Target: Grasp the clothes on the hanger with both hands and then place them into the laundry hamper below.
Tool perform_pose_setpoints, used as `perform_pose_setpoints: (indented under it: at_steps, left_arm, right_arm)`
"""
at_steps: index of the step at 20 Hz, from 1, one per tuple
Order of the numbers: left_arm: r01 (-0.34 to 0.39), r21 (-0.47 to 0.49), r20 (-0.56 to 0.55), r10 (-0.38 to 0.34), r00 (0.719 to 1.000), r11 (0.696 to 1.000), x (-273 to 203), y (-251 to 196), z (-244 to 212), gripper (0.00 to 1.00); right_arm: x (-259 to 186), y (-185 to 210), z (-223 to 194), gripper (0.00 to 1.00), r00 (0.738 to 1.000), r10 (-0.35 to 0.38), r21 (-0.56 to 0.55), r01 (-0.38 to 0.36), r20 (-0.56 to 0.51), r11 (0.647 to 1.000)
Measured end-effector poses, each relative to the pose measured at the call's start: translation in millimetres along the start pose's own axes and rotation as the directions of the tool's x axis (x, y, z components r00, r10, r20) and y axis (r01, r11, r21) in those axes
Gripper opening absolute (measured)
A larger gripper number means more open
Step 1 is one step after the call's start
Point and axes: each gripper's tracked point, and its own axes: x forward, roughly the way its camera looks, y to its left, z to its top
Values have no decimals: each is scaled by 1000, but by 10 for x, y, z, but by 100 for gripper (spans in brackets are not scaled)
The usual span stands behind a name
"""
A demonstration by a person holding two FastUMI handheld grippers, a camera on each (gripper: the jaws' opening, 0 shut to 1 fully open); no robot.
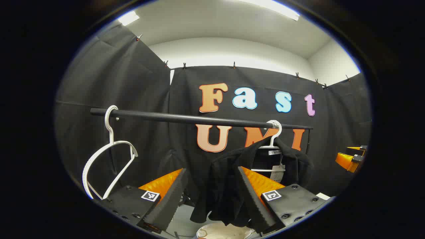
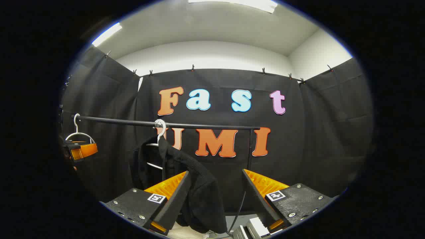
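A black garment (image 1: 232, 179) hangs on a white hanger (image 1: 274, 132) from the black rail (image 1: 186, 118). My left gripper (image 1: 212, 199) stands open below the rail, its fingers to either side of the garment's lower left part, with no contact visible. In the right gripper view the same garment (image 2: 186, 176) hangs at left of centre on its hanger (image 2: 160, 130). My right gripper (image 2: 215, 202) is open too, the garment's right shoulder lying beyond its left finger. A pale hamper rim (image 1: 225, 230) peeks out under the garment.
An empty white hanger (image 1: 109, 152) hangs at the rail's left end. The other gripper (image 1: 350, 159) appears at the far right of the left gripper view, and at far left (image 2: 79, 149) in the right gripper view. The rail's upright post (image 2: 249, 149) stands behind.
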Motion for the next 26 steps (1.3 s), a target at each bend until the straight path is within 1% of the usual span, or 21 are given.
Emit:
perform_pose_setpoints:
  at_steps: [1, 2, 3, 5, 6, 7, 8, 13, 17, 18, 19, 22, 23, 24, 26]
  left_arm:
    - [-2, 3, 0, 2, 1000, 1000, 1, 5, -5, 93]
    - [-4, 4, 0, 4, 1000, 1000, -7, 13, 7, 93]
    - [-6, 5, 3, 6, 1000, 1000, -20, 20, 11, 93]
    - [-9, 6, 4, 9, 1000, 1000, -27, 30, 10, 93]
    - [-9, 5, 3, 9, 1000, 1000, -51, 35, 23, 93]
    - [-9, 4, 0, 9, 1000, 1000, -66, 38, 11, 93]
    - [-9, 6, -2, 9, 1000, 1000, -82, 35, 3, 93]
    - [-25, 18, -17, 25, 1000, 1000, -132, 93, -61, 93]
    - [-17, 12, -16, 17, 1000, 1000, -185, 109, -59, 93]
    - [-15, 13, -15, 15, 1000, 1000, -207, 114, -49, 93]
    - [-11, 11, -12, 11, 1000, 1000, -233, 107, -34, 95]
    - [-1, 6, -8, 1, 1000, 1000, -253, 89, -34, 97]
    - [1, 5, -8, 0, 1000, 1000, -247, 95, -33, 98]
    - [2, 5, -9, -2, 1000, 1000, -250, 91, -38, 99]
    - [6, 4, -12, -6, 1000, 1000, -242, 80, -55, 100]
  right_arm:
    - [-8, 14, -2, 100, 1000, 3, 0, -3, 0, 1000]
    - [3, 17, 3, 100, 1000, 5, 1, -5, 1, 1000]
    - [2, 24, 14, 94, 1000, 7, 0, -7, 3, 1000]
    - [-6, 30, 34, 94, 1000, 7, -3, -7, 8, 1000]
    - [-9, 24, 39, 100, 1000, 6, -5, -6, 9, 1000]
    - [-15, 25, 51, 100, 1000, 6, -7, -6, 8, 1000]
    - [-21, 30, 54, 94, 1000, 6, -9, -6, 8, 1000]
    - [-61, 32, 9, 94, 1000, 0, -17, 0, -4, 1000]
    - [-165, -8, 9, 94, 1000, -10, -25, 10, -15, 1000]
    - [-198, -11, 24, 100, 1000, -14, -25, 14, -16, 1000]
    - [-230, -29, 30, 94, 1000, -20, -26, 20, -15, 999]
    - [-320, -128, 51, 94, 999, -43, -30, 42, -16, 999]
    - [-342, -149, 51, 100, 999, -49, -32, 49, -16, 998]
    - [-369, -163, 47, 94, 998, -55, -34, 54, -17, 998]
    - [-386, -188, 13, 94, 998, -64, -33, 63, -25, 998]
